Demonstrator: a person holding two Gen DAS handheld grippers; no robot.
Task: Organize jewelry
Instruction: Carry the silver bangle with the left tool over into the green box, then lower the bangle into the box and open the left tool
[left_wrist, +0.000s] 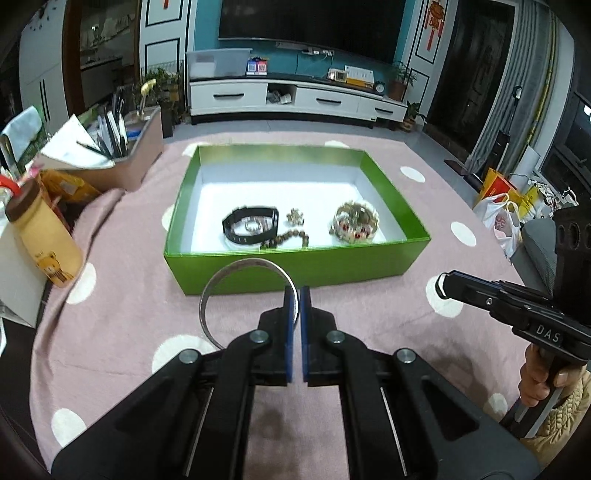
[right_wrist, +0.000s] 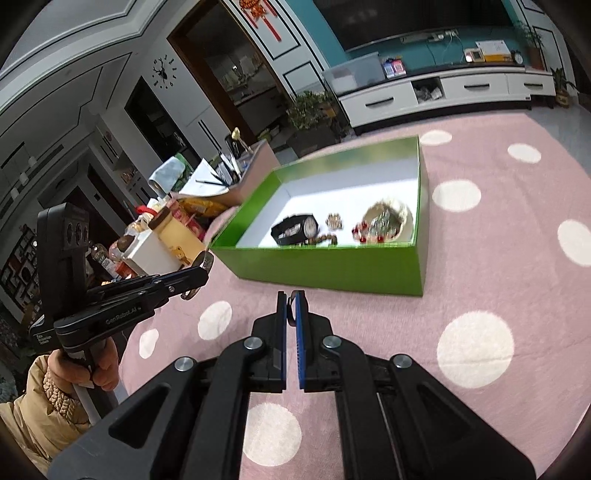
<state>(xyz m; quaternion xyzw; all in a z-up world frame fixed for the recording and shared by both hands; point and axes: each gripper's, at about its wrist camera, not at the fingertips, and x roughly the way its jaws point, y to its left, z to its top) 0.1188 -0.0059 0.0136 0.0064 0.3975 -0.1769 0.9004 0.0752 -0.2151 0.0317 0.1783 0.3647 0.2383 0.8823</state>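
Just short of the green box (left_wrist: 295, 266), over the pink polka-dot tablecloth (left_wrist: 122, 295), the left gripper (left_wrist: 299, 306) carries a silver bangle (left_wrist: 221, 284). Its blue pads are pressed nearly together on the right side of the band, so the ring stands upright and hangs out to the left of the fingers, clear of the cloth. Pinching the thin band at one edge seems the only sure hold on so slim a hoop, and keeping it raised should let it pass over the box's near wall.

Inside the box, on the white floor towards the front, lie a black watch (left_wrist: 251, 223), a small gold brooch-like piece (left_wrist: 295, 217), a string of brown beads (left_wrist: 286, 238) and a gold ornament with red stones (left_wrist: 355, 221). They sit side by side in a loose row, which leaves the back half of the floor free for the bangle.

Off to the right, the right gripper (right_wrist: 291, 308) hovers low over the cloth, well apart from the box. Its pads are almost closed, with a thin dark curved shape between the tips; I cannot tell whether that is something held. It appears to be waiting clear of the left gripper's path.

Clutter, including a cream bottle with a brown cap (left_wrist: 44, 236), stands to the left of the box.
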